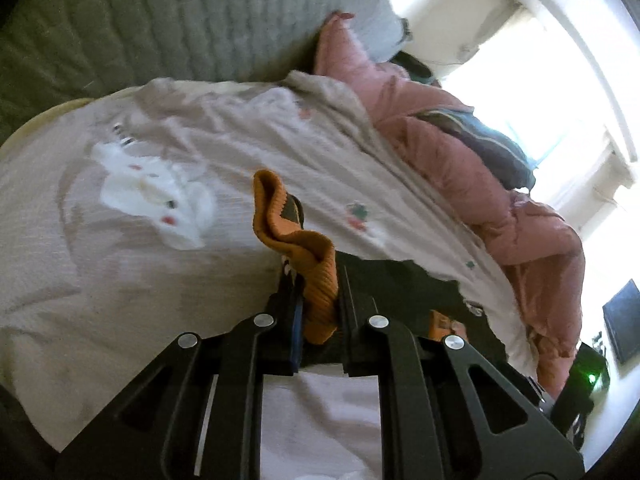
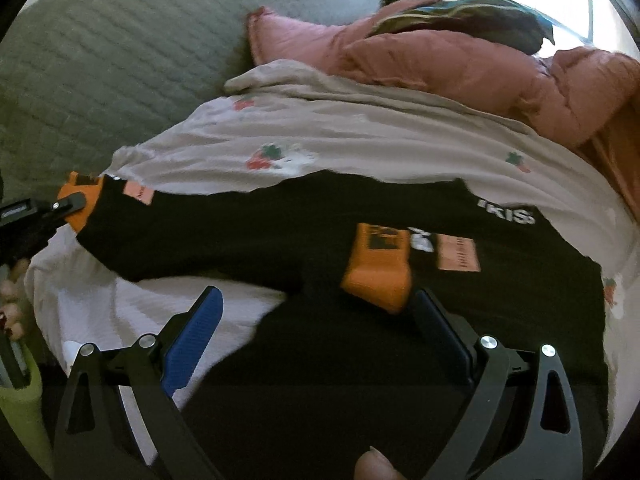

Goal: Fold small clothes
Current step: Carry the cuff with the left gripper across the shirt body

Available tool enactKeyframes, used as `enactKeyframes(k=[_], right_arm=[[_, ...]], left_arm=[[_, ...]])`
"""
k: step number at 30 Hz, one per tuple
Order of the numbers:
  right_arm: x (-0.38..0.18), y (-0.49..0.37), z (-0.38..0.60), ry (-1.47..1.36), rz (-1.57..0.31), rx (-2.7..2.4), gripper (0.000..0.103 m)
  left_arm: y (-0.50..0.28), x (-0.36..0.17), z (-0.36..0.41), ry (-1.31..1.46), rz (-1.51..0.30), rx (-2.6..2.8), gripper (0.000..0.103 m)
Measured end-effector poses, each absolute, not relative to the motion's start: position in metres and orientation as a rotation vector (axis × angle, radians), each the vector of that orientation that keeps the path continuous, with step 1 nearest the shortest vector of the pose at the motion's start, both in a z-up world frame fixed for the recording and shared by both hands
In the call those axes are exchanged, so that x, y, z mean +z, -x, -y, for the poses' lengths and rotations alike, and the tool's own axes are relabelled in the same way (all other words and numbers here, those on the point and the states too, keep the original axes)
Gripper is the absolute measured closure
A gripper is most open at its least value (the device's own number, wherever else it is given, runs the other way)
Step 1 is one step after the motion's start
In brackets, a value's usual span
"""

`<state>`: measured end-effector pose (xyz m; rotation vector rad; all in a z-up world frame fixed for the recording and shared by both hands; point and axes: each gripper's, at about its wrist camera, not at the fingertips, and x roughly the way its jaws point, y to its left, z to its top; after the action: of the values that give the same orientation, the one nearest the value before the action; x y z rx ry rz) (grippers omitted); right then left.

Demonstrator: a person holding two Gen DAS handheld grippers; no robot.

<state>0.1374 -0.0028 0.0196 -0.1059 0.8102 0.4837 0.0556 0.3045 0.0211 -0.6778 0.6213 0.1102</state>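
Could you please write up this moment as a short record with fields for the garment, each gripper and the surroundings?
garment: black top with orange cuffs, spread across the printed bedsheet
left gripper: shut on the orange cuff of one sleeve
right gripper: open above the garment, holding nothing; the other orange cuff lies just ahead of it
surroundings: pink duvet bunched behind, grey quilted cover beside it
fold status: sleeve not yet folded in

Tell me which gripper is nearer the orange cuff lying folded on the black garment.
Right. The right gripper hovers open right by that cuff; the left gripper grips the other sleeve's cuff, far off.
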Motion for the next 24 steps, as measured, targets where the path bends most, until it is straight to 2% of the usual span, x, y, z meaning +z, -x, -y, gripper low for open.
enactKeyframes(k=[13, 24], right_arm=[[0.030, -0.148, 0.114, -0.082, -0.776, 0.337, 0.008], [0.024, -0.145, 0.189, -0.194, -0.769, 0.258, 0.008]], left_arm=[[-0.091, 0.056, -0.206, 0.551, -0.619, -0.041, 0.096], [-0.118, 0.057, -0.142, 0.473, -0.686, -0.110, 0.096]])
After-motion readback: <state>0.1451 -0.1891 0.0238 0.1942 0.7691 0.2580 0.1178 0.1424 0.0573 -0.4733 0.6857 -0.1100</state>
